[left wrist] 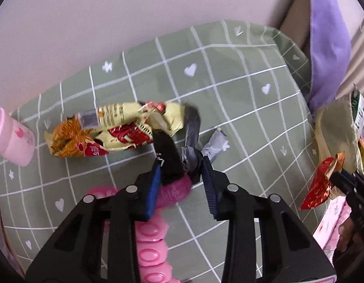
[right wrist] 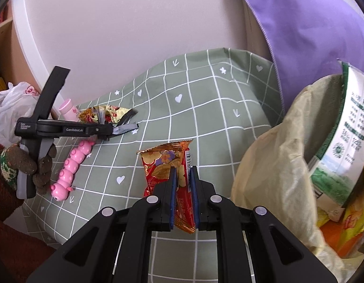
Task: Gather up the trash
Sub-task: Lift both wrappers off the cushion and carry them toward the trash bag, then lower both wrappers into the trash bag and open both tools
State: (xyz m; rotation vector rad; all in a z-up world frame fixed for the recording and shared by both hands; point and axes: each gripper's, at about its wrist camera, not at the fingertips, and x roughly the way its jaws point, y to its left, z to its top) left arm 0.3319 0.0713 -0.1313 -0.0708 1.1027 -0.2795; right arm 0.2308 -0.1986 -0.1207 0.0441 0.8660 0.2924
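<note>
Right gripper [right wrist: 182,176]: jaws closed tight on a red wrapper [right wrist: 169,162], lifted clear of the green cloth [right wrist: 205,108] and near the open yellow bag [right wrist: 276,165] on the right. The bag already holds a white carton [right wrist: 347,129] and other packets, so part of the collection appears done.

Left gripper [left wrist: 182,172]: jaws part open around a crumpled grey-black wrapper [left wrist: 193,139]. Whether the pads actually pinch it cannot be told; it reads as a grasp in progress.

Outstanding on the cloth: a yellow noodle packet [left wrist: 106,129] just beyond the left gripper. A pink caterpillar toy [right wrist: 71,167] and a pink bottle [left wrist: 14,139] also lie there; these do not look like trash.

Judgement: roughly midway, with one piece in hand, one being taken, one untouched.
</note>
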